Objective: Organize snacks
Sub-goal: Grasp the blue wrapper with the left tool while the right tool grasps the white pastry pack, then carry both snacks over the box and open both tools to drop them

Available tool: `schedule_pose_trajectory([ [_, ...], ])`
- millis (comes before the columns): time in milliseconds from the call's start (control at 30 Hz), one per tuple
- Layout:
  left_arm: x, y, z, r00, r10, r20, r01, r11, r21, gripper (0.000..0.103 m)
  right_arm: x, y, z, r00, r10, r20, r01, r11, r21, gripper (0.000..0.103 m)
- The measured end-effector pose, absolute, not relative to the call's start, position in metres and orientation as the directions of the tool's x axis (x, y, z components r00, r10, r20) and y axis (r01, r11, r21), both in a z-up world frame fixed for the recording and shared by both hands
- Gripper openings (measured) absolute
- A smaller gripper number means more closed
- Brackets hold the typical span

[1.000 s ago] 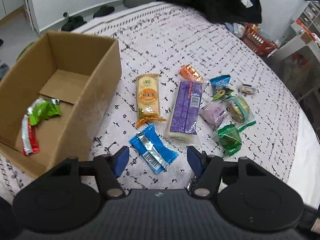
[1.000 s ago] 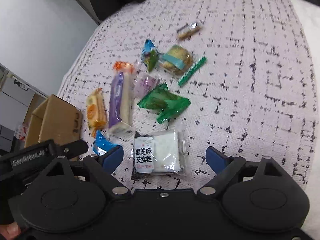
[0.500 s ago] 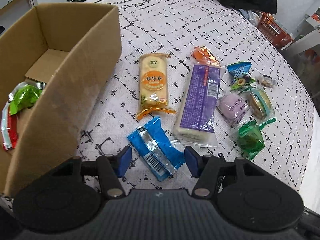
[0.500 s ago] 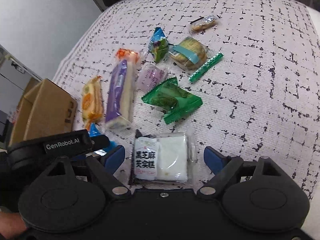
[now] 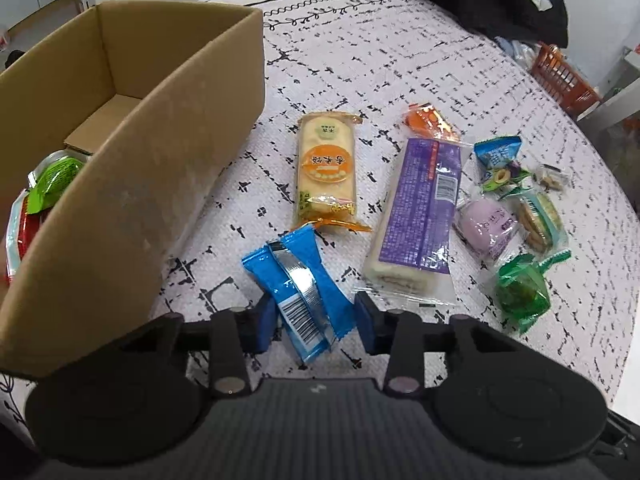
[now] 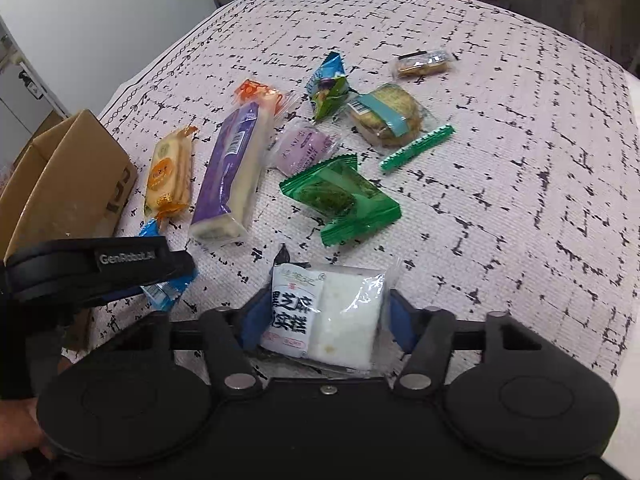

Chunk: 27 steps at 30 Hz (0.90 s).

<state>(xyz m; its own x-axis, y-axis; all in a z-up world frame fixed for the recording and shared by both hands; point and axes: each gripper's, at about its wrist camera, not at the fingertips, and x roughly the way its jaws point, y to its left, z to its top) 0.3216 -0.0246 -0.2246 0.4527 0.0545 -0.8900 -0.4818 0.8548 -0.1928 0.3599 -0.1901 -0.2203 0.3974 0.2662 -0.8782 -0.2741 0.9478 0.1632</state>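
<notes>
- Left wrist view: your left tool point(image 5: 316, 320) straddles the blue packet point(image 5: 298, 284), fingers apart, not yet clamped, presumably so it can go into the box point(image 5: 132, 184) just beside.
- Your right tool point(image 6: 324, 322) brackets the white cake point(image 6: 328, 312); contact is hard to judge.
- Other snacks lie loose on the bed point(image 6: 500, 168); the box wall hides most of its contents.
</notes>
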Motion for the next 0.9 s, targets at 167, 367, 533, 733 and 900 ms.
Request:
schedule_pose_trajectory([
  [167,0.305,-0.025,-0.211,0.494,0.042,-0.868,-0.457,0.862,-0.219,0.035,0.356,-0.198,-0.212,0.411,0.269,-0.871,-0.242,0.953,0.180,0.053],
  [367,0.285,-0.025,-0.185,0.542,0.023,-0.840,-0.430,0.867,-0.253,0.035,0.347,-0.201,-0.194,0.454,0.300,-0.839,-0.256,0.946,0.199,0.053],
  [533,0.269,-0.024,-0.161,0.579,0.040,-0.814,-0.421,0.870,-0.257,0.035,0.339,-0.191,-0.180,0.487,0.323,-0.812,-0.300,0.934,0.192,0.053],
  [733,0.252,-0.017,-0.130,0.619,0.073,-0.782,-0.425,0.868,-0.255,0.035,0.333,-0.169,-0.166,0.525,0.358,-0.773,-0.365,0.914,0.175,0.052],
  [900,0.239,-0.004,-0.106,0.647,0.105,-0.755,-0.440,0.860,-0.258,0.035,0.331,-0.156,-0.151,0.539,0.390,-0.747,-0.383,0.903,0.195,0.052],
])
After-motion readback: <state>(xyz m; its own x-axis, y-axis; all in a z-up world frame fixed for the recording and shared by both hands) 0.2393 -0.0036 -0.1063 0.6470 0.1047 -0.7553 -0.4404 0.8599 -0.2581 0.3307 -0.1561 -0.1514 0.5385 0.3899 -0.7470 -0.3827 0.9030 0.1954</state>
